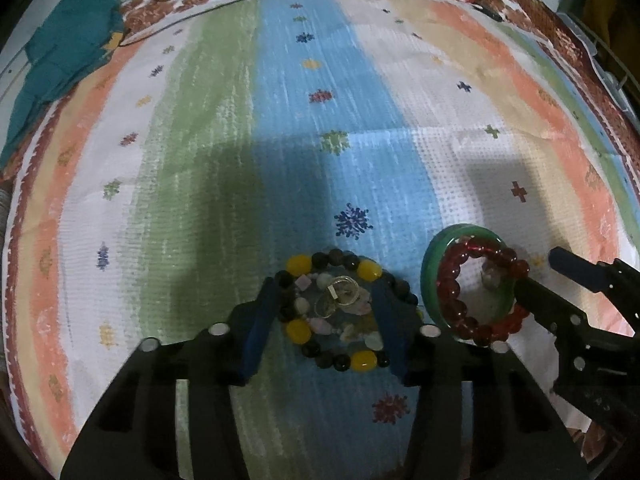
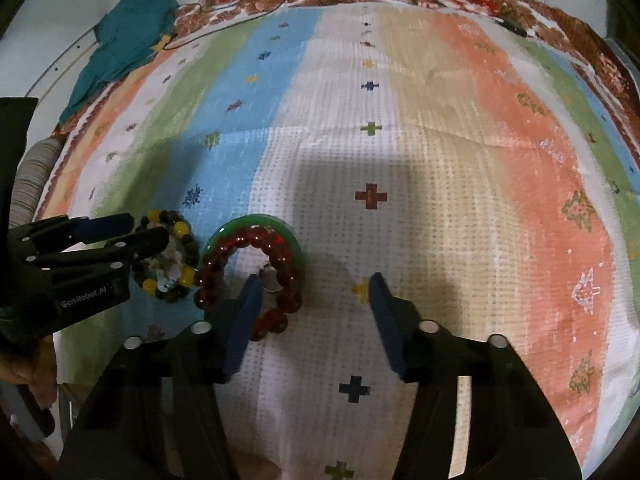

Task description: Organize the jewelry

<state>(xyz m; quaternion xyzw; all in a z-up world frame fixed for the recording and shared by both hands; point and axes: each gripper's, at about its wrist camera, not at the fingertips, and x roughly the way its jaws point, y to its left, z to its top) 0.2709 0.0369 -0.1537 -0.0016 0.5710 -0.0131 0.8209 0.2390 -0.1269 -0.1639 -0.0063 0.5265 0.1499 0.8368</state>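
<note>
A bracelet of black and yellow beads lies on the blue stripe of the striped cloth, with a paler stone bracelet and a clear ring inside its loop. The left gripper hangs low over it, its blue fingers spread wide on either side and gripping nothing. Just to the right, a green bangle lies with a red bead bracelet draped over it. The right gripper reaches in level, wide apart and empty, its left finger over the red beads. A teal cloth lies at the far left corner.
</note>
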